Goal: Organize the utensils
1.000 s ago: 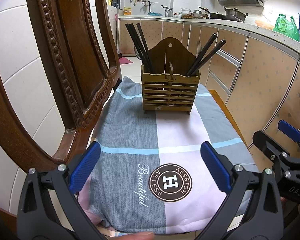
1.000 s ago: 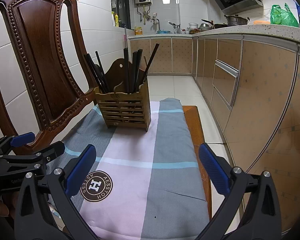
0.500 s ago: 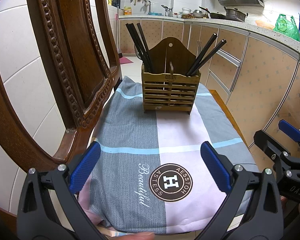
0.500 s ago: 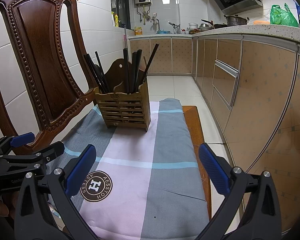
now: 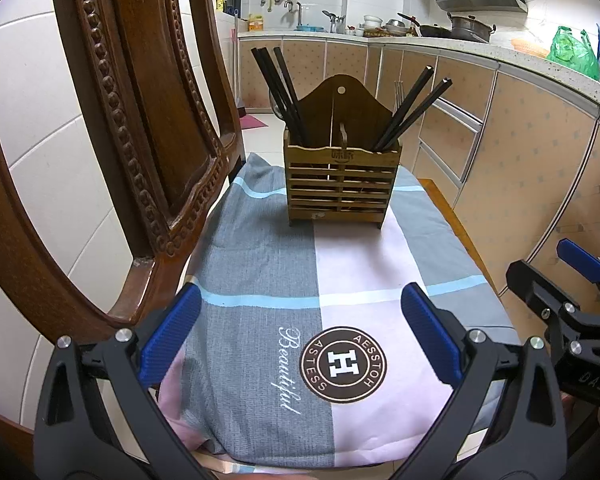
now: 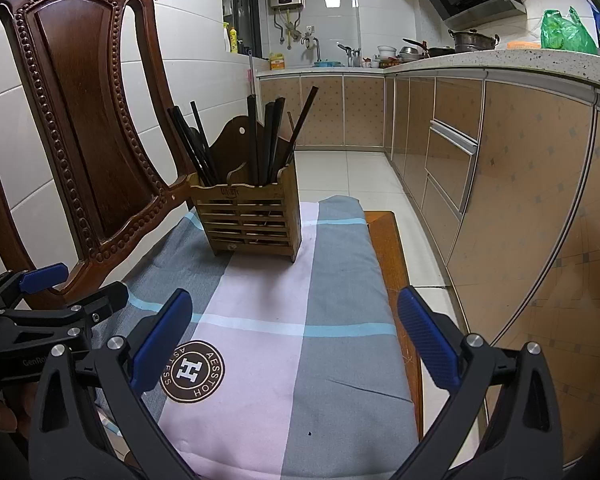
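Slatted wooden two-compartment utensil holder stands upright at far end of grey/pink checked cloth w/ round brown logo, beside carved dark wood chair back. Black chopsticks lean in L compartment, more in R. Left gripper released, empty, near cloth edge. Right gripper likewise wide apart, empty.

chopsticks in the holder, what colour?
Black chopsticks, standing in both compartments of the brown slatted wooden holder. Clearest in the left wrist view.
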